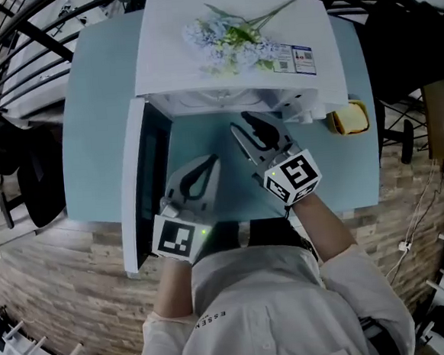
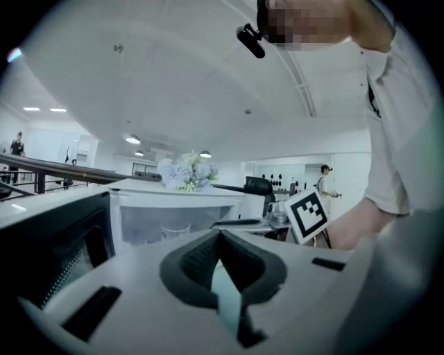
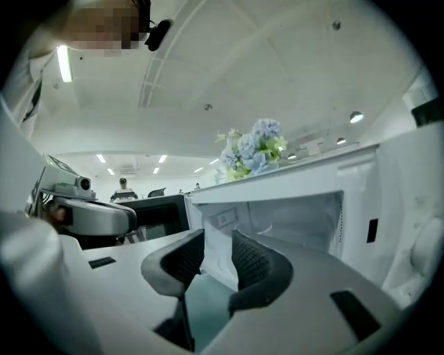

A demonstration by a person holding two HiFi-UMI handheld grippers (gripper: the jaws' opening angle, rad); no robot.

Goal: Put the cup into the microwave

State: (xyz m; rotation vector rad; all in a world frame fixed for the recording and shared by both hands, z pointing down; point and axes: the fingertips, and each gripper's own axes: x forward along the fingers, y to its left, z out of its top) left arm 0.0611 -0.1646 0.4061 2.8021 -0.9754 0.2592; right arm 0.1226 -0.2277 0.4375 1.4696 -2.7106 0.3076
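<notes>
A white microwave (image 1: 165,59) stands on a teal table (image 1: 99,121) with its door (image 1: 142,187) swung open to the left. In the left gripper view a clear cup (image 2: 173,229) sits inside the microwave's cavity (image 2: 149,220); the head view hides it under the microwave's top. My left gripper (image 1: 211,161) (image 2: 220,234) hovers in front of the opening beside the door, its fingertips together with nothing between them. My right gripper (image 1: 242,124) (image 3: 218,237) is at the mouth of the cavity (image 3: 298,211), open and empty, clear of the cup.
A bunch of pale blue flowers (image 1: 230,38) lies on the microwave's top. A yellow object (image 1: 348,118) sits on the table at the microwave's right. The open door (image 2: 59,239) (image 3: 158,215) stands to the left of both grippers. Brick-patterned floor lies beyond the table's near edge.
</notes>
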